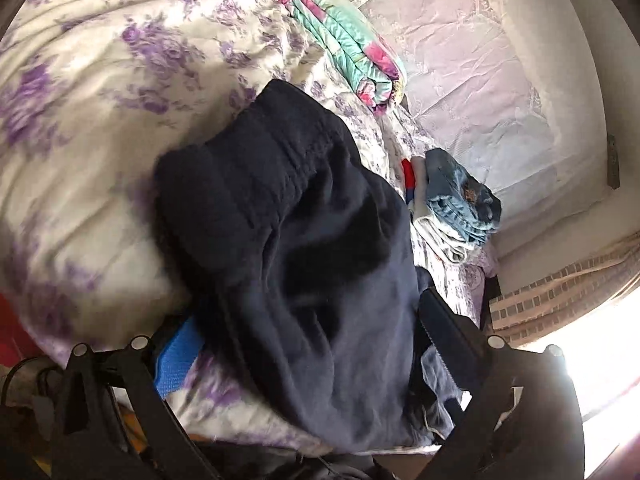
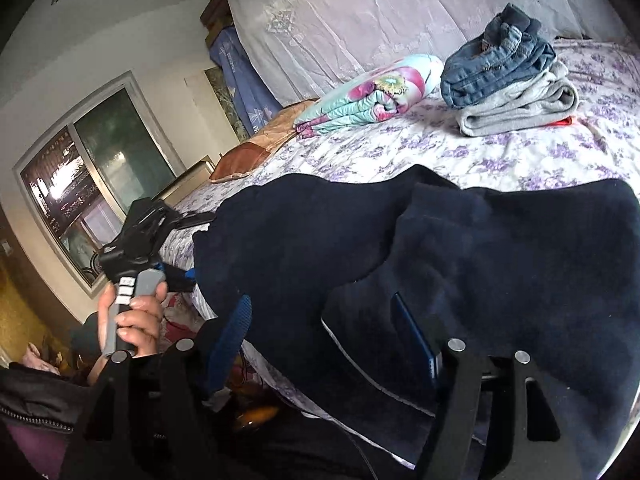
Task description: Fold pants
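Dark navy pants [image 1: 304, 240] lie bunched on the purple-flowered bedspread [image 1: 100, 92], waistband away from me. In the left wrist view my left gripper [image 1: 304, 344] has its fingers wide apart, the pants fabric lying between them; the blue pad [image 1: 176, 364] shows on the left. In the right wrist view the pants [image 2: 480, 264] drape over the bed edge, and my right gripper [image 2: 324, 344] stands open with fabric between its blue pads [image 2: 232, 336]. The left gripper [image 2: 176, 236] also shows there at the pants' left end, held by a hand.
A stack of folded jeans and grey clothes [image 2: 516, 76] sits on the bed behind the pants. A folded floral quilt [image 2: 368, 96] lies to its left. A window [image 2: 92, 172] is at the left, and a lace-covered headboard [image 2: 400, 12] at the back.
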{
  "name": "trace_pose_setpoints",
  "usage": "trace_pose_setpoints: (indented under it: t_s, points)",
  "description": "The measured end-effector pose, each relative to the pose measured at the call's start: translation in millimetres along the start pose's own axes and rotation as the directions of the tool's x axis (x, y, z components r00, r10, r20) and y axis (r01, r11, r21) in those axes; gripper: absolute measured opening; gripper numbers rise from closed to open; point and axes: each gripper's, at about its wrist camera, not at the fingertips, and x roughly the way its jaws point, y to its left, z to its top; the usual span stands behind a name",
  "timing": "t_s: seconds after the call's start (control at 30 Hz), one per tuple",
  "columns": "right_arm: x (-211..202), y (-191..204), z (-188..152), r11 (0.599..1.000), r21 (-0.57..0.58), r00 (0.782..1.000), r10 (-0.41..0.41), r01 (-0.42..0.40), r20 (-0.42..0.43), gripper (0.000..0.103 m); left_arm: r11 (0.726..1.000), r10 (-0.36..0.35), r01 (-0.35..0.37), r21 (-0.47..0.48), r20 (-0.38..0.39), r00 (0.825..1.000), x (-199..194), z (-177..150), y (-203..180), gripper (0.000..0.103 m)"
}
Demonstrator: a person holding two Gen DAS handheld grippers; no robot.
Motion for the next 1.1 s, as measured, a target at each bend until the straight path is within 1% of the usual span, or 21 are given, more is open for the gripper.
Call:
trace_pose_setpoints:
  t_s: [0.03,0.07,0.1,0.13,0.17,0.27,0.37,0.4,0.47,0.57,0.63,0.67,0.7,0.77,0.8,0.83,0.87,0.93,1.0,1.07,1.1]
  points:
    - [-0.8,0.1,-0.3,1.0,0.001,1.0,-0.001,0.001,0.002,0.071,1.0,0.008,-0.008,0.008,0.015,1.0,1.4,0.7,-4.7,0.095]
    - [-2.4,-1.0,0.7,1.0,0.004,1.0,-0.005,0.005,0.011,0.069,1.0,0.017,-0.017,0.018,0.024,1.0,2.2,0.3,-8.7,0.077]
    - [-6.0,-2.4,0.3,1.0,0.007,1.0,-0.01,0.01,0.02,0.067,0.999,0.018,-0.018,0.039,0.022,1.0,2.7,-1.1,-13.5,0.046]
    - [-10.3,-3.6,-0.1,1.0,0.012,0.999,-0.016,0.015,0.033,0.066,0.997,0.0,-0.001,0.078,0.013,1.0,1.7,-4.1,-20.8,0.028]
    - [-17.0,-6.9,-0.2,0.999,0.019,0.998,-0.029,0.028,0.055,0.066,0.994,-0.005,0.003,0.112,0.018,1.0,-2.2,-6.3,-28.0,0.024]
    - [-41.5,-20.4,-1.0,0.996,0.036,0.988,-0.086,0.082,0.128,0.066,0.975,-0.001,-0.01,0.223,0.047,0.999,-17.0,-15.0,-61.6,0.023]
    - [-74.2,-41.7,-0.5,0.987,0.082,0.968,-0.154,0.14,0.2,0.066,0.934,0.009,-0.027,0.357,0.051,0.999,-22.6,-25.9,-110.0,0.022]
    - [-83.7,-48.4,0.5,0.983,0.1,0.96,-0.173,0.155,0.22,0.066,0.902,0.008,-0.028,0.43,0.048,0.999,-23.0,-35.0,-136.9,0.022]
    - [-112.7,-65.4,3.0,0.968,0.146,0.931,-0.238,0.204,0.278,0.066,0.836,0.01,-0.023,0.548,0.027,1.0,-18.9,-54.8,-181.5,0.022]
    - [-160.5,-87.8,3.1,0.934,0.219,0.868,-0.345,0.281,0.357,0.066,0.673,0.028,0.01,0.74,-0.039,0.999,3.1,-109.1,-254.7,0.022]
    - [-185.4,-101.5,-2.6,0.904,0.274,0.828,-0.414,0.327,0.378,0.066,0.573,0.082,0.057,0.818,-0.127,0.989,36.4,-151.6,-287.5,0.028]
    - [-192.9,-107.8,-6.9,0.892,0.297,0.817,-0.437,0.34,0.376,0.066,0.533,0.142,0.106,0.84,-0.212,0.967,64.3,-176.9,-296.6,0.034]
    - [-198.2,-115.0,-11.7,0.88,0.324,0.81,-0.456,0.348,0.368,0.066,0.504,0.202,0.147,0.851,-0.281,0.938,88.3,-197.8,-298.8,0.045]
    - [-200.7,-128.2,-20.8,0.861,0.361,0.815,-0.477,0.358,0.329,0.066,0.464,0.32,0.215,0.859,-0.389,0.864,128.7,-232.0,-291.5,0.051]
    - [-199.3,-133.4,-24.4,0.855,0.37,0.821,-0.481,0.363,0.307,0.066,0.454,0.368,0.222,0.863,-0.408,0.836,141.5,-241.4,-286.2,0.05]
    - [-196.3,-136.5,-27.1,0.853,0.373,0.83,-0.48,0.365,0.285,0.066,0.447,0.398,0.212,0.869,-0.405,0.823,148.6,-246.9,-280.5,0.05]
    - [-193.5,-139.3,-31.0,0.856,0.37,0.843,-0.469,0.361,0.264,0.066,0.459,0.381,0.214,0.862,-0.409,0.829,145.5,-243.3,-279.2,0.051]
    - [-185.6,-141.3,-31.1,0.874,0.361,0.874,-0.423,0.324,0.24,0.07,0.513,0.317,0.247,0.822,-0.449,0.835,129.2,-227.1,-280.7,0.058]
    - [-181.2,-141.1,-30.1,0.893,0.36,0.902,-0.365,0.27,0.23,0.074,0.55,0.232,0.265,0.792,-0.45,0.863,102.6,-208.0,-283.3,0.085]
    - [-164.5,-137.3,-22.3,0.92,0.346,0.94,-0.267,0.183,0.212,0.08,0.557,0.128,0.26,0.788,-0.391,0.911,67.0,-185.9,-282.8,0.095]
    - [-156.9,-135.4,-18.8,0.927,0.34,0.951,-0.237,0.16,0.199,0.086,0.56,0.107,0.249,0.79,-0.367,0.924,58.8,-178.0,-279.3,0.095]
